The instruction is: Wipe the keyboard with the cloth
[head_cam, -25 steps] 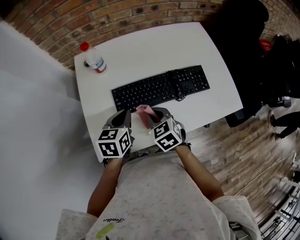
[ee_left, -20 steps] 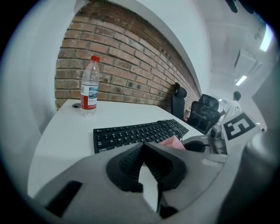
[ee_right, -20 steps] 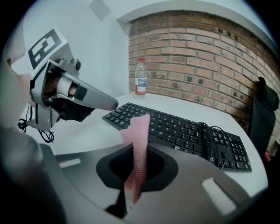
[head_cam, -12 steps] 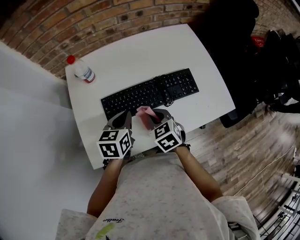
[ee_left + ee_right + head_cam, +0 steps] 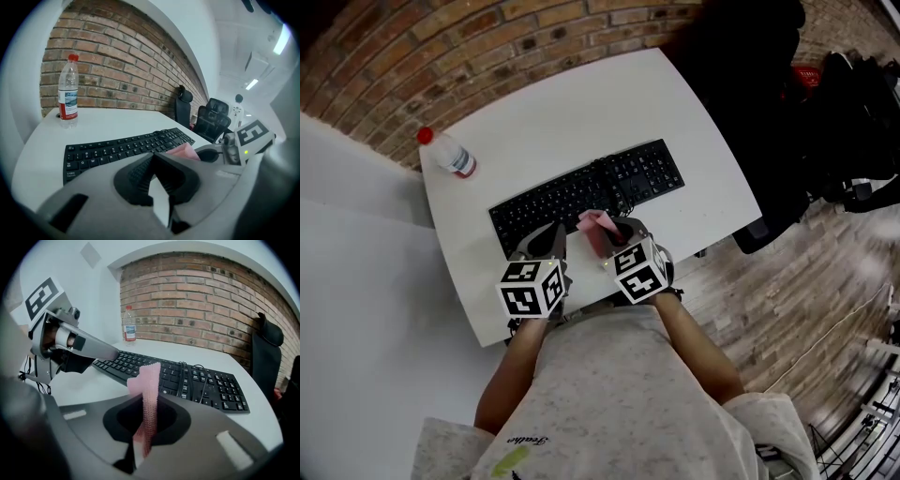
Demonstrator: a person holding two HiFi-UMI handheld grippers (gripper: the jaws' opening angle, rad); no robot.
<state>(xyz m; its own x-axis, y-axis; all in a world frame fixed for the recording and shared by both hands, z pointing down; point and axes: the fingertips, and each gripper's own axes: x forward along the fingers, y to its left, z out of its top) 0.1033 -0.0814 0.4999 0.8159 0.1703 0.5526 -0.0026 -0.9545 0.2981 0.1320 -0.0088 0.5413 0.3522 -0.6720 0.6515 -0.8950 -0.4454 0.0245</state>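
From the head view, I hold both grippers at the near edge of the white table (image 5: 581, 98), their marker cubes showing black-and-white squares. My left gripper (image 5: 551, 241) sits beside my right gripper (image 5: 617, 232), and the pink cloth (image 5: 594, 225) sticks up from the right one, just in front of the black keyboard (image 5: 581, 192). A clear bottle (image 5: 447, 155) with a red cap lies at the far left corner, well apart from the keyboard. My shirt carries a small line of script near the hem, too small to read. In the left gripper view, my jaws are pressed together at the tips with nothing between them. The keyboard's white key legends show, and the QWERTY row can just be made out. The bottle stands upright against the brick wall (image 5: 117, 70), and its blue-and-white label print is too small to read. In the right gripper view, my jaws are clamped on the cloth, which rises as a ribbed upright strip. A cable (image 5: 193, 376) lies looped across the keys beside the number pad.
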